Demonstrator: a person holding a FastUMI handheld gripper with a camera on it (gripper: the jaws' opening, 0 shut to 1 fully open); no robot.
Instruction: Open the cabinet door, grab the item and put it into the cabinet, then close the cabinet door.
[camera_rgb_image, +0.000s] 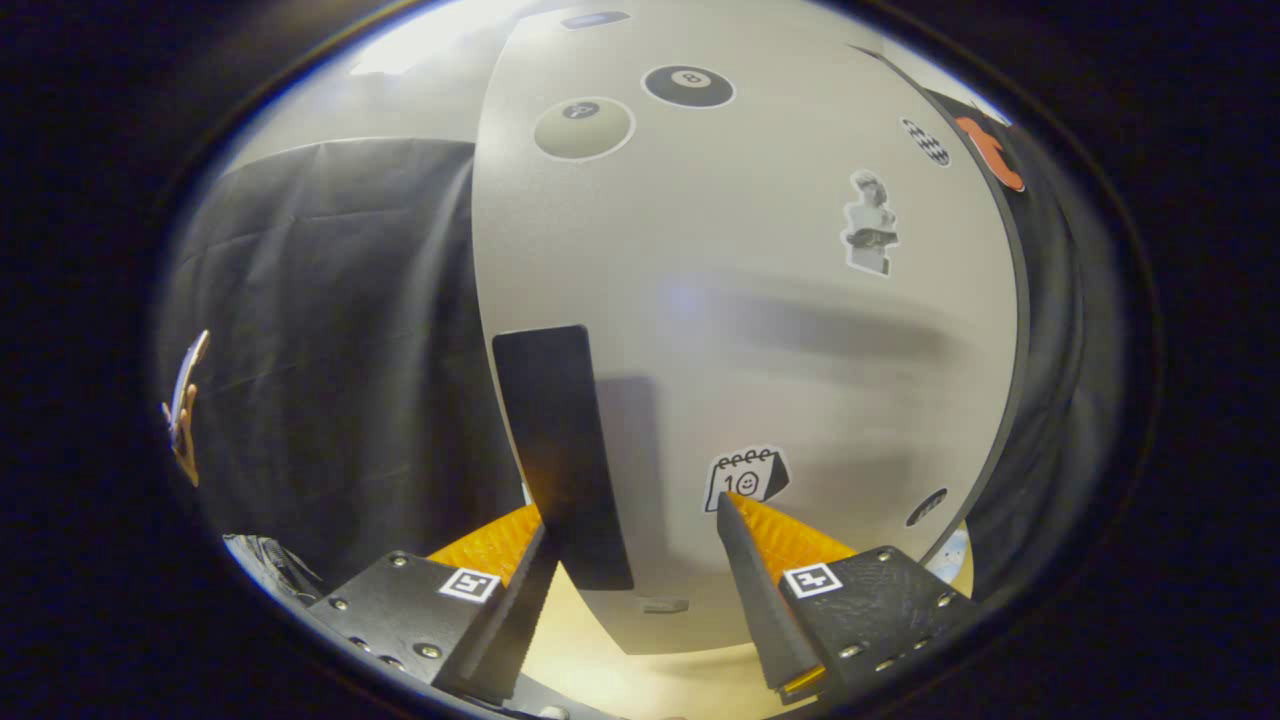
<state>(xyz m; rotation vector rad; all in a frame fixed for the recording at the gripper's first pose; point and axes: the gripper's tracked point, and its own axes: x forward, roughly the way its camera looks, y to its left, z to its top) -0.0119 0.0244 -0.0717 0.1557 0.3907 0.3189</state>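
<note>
Two fingers of the gripper (630, 540) stand spread, the left one touching the flat black handle (560, 450) at the left edge of the pale grey, sticker-covered cabinet door (780, 300), pinching nothing. Judging by this, opening is only starting; cabinet contents and the item are hidden, so loading and closing remain.

The cabinet door (740, 330) stands close ahead of the gripper (640, 550) and hides the cabinet behind it — its top runs out of view. One spread finger crosses the lower end of the dark handle (560, 450), so contact there cannot be told. A smeared shadow blurs the mid-door, and the small stickers (925, 140) near the far edge are too small to make out.
</note>
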